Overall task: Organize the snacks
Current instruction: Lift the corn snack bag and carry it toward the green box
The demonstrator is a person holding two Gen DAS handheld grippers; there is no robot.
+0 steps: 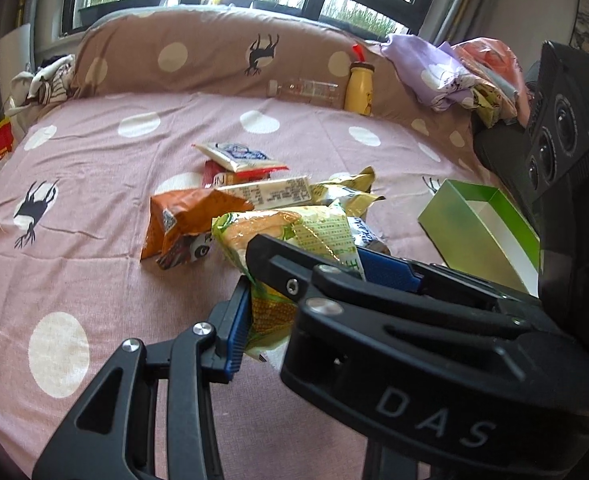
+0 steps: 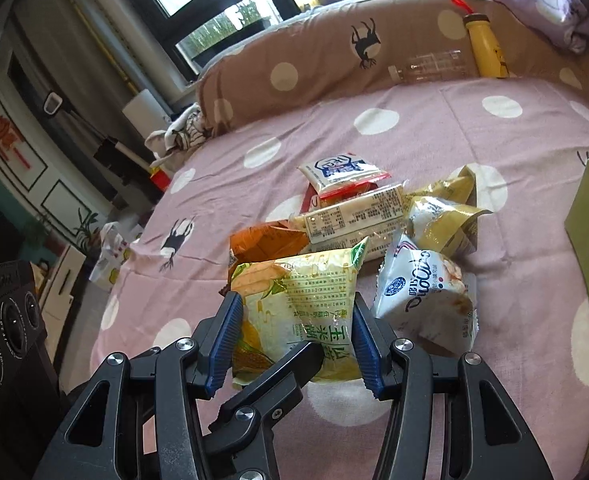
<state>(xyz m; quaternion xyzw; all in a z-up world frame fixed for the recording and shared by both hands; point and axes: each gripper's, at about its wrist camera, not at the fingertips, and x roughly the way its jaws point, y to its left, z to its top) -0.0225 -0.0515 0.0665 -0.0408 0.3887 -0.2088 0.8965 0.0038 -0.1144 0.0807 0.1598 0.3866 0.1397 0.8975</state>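
Gripping the same corn snack packet [image 2: 298, 312] from 2 sides, both of your grippers are clamped on it. Your right gripper [image 2: 294, 344] has its blue pads [image 2: 224, 344] pressed against the packet's left and right edges, and in the left wrist view your left gripper [image 1: 294, 292] pinches the packet's near end [image 1: 286, 240], with one finger of it crossing in front of the packet in the right wrist view.

The packet sits at the near edge of a snack pile on the bed [image 1: 94, 280], which is covered by a pink sheet with white dots. Just right of the packet lies a white bag [image 2: 426, 300] with blue print. Behind it are an orange bag [image 2: 266, 244], a long cream packet [image 2: 354, 216] showing its label, 2 crumpled gold bags [image 2: 446, 216], and farthest a small white and blue sachet [image 2: 338, 172] resting on a red packet [image 1: 230, 176].

An open green box [image 1: 482, 228] stands to the right of the pile. At the far side, a yellow bottle [image 1: 358, 88] stands upright and a clear bottle [image 1: 306, 90] lies against a brown dotted pillow [image 1: 214, 60].
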